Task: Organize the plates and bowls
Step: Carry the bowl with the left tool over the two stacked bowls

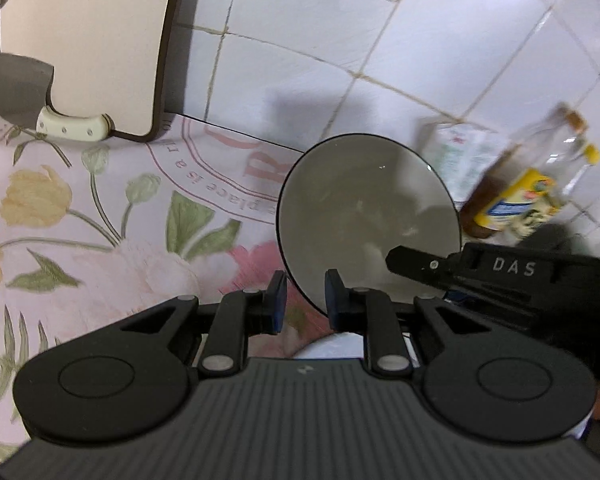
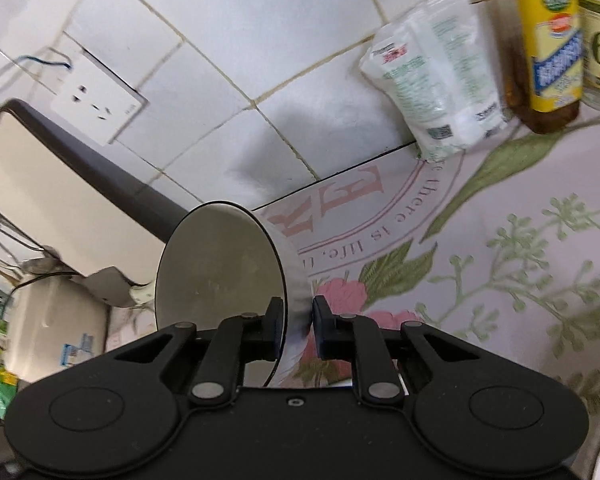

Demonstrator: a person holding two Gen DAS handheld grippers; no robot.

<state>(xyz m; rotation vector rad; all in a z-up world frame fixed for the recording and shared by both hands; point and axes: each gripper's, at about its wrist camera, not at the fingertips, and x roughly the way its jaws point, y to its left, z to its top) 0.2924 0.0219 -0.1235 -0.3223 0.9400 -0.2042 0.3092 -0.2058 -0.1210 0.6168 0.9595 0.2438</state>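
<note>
A white bowl with a dark rim (image 2: 220, 272) is tilted on its side above the floral cloth. My right gripper (image 2: 297, 328) is shut on its rim, one finger inside and one outside. The same bowl (image 1: 360, 208) shows in the left wrist view, with the right gripper's finger (image 1: 412, 264) reaching in from the right. My left gripper (image 1: 306, 304) is partly open and empty, its fingers just below the bowl's lower edge. A white dish edge (image 1: 328, 348) shows beneath the left gripper, mostly hidden.
A cutting board (image 1: 88, 40) leans on the tiled wall at left, with a cleaver (image 1: 24, 92) in front. A white packet (image 2: 436, 80) and oil bottles (image 2: 548, 48) stand at the back right. A wall socket (image 2: 96, 104) is above the board.
</note>
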